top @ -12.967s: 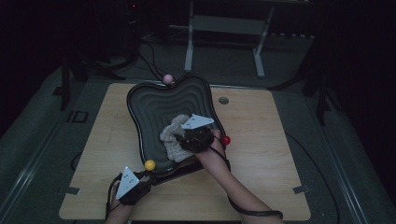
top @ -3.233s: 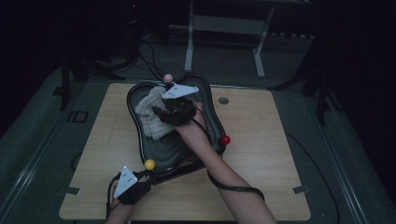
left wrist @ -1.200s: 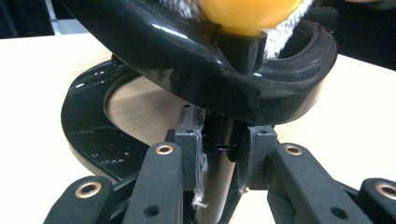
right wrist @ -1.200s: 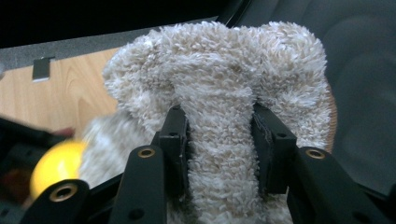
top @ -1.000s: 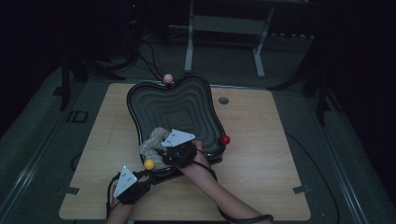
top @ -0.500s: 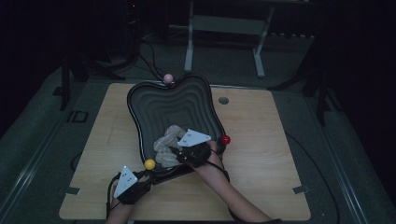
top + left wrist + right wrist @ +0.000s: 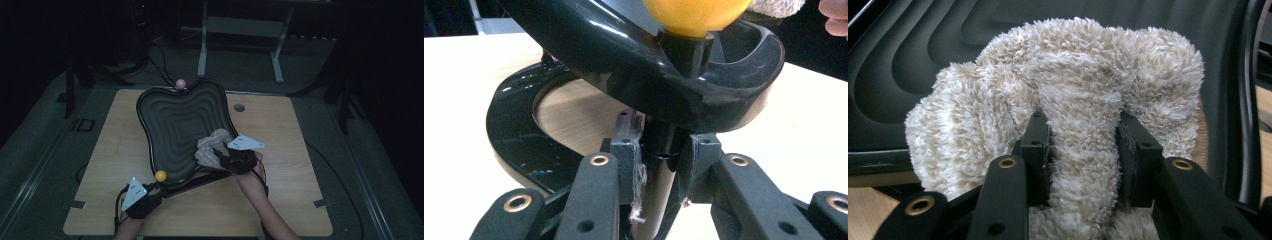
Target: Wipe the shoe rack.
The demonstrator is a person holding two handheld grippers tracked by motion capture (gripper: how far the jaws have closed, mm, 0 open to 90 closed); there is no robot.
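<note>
On the wooden table [image 7: 280, 125] lies a large black tray [image 7: 180, 125] with a wavy outline and stepped ridges sunk into its floor. The right gripper [image 7: 231, 161] sits at the tray's near right edge, its jaws clamped on a fold of fluffy cream cloth [image 7: 212, 147]; in the right gripper view the cloth [image 7: 1068, 130] bulges out to either side of the two black pads and rests against the ridged dark surface of the tray [image 7: 913, 55]. The cloth lies bunched on the tray's lower right part, partly over the rim. At the near left corner the left gripper [image 7: 142, 197] is closed on a black post under the tray's rim — the left gripper view shows that post [image 7: 659, 170] pinched between the pads, beneath a curved black bar of the tray [image 7: 624, 55] that carries a yellow ball [image 7: 696, 15]. From above, the yellow ball [image 7: 160, 175] stands just beyond the left gripper, at the tray's edge. A pink ball [image 7: 180, 83] sits at the tray's far rim. A small round grey cap [image 7: 240, 107] is set in the table to the right of the tray, apart from it.
</note>
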